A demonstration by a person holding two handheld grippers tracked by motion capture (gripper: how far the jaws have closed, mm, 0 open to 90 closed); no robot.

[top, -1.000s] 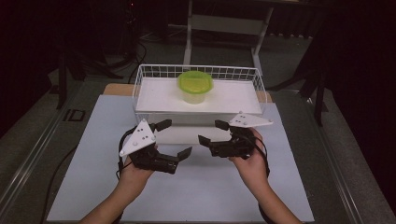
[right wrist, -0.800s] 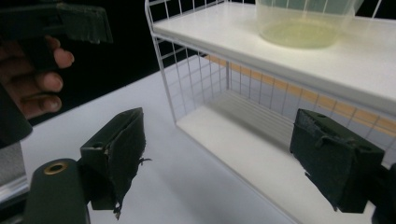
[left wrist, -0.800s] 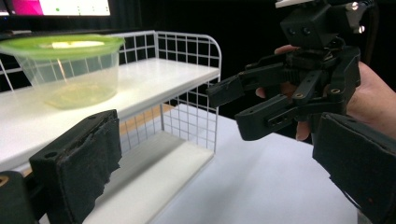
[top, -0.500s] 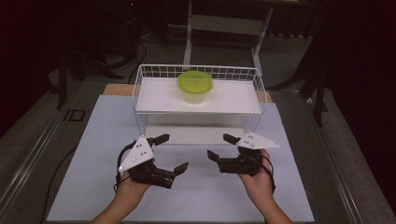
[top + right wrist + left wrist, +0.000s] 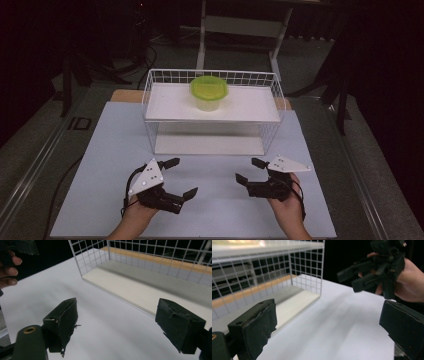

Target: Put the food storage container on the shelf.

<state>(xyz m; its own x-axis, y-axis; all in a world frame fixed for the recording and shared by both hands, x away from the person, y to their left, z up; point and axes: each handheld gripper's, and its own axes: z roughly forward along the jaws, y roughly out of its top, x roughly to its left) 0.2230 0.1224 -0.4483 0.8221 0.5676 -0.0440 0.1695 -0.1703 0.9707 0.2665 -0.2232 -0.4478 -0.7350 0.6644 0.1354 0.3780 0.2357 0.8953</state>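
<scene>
White surface (image 5: 210, 210) under both grippers: left gripper (image 5: 176, 178) and right gripper (image 5: 248, 171) have fingers apart, empty, near its front edge. Beyond, a green tub (image 5: 209, 93) sits atop the wire rack (image 5: 150, 125). Reaching in, fingers might snag the mesh.

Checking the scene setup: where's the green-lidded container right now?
In the high view, the green-lidded container sits on the top shelf of the white wire rack, near the shelf's middle, at the table's far side, well beyond both grippers.
</scene>
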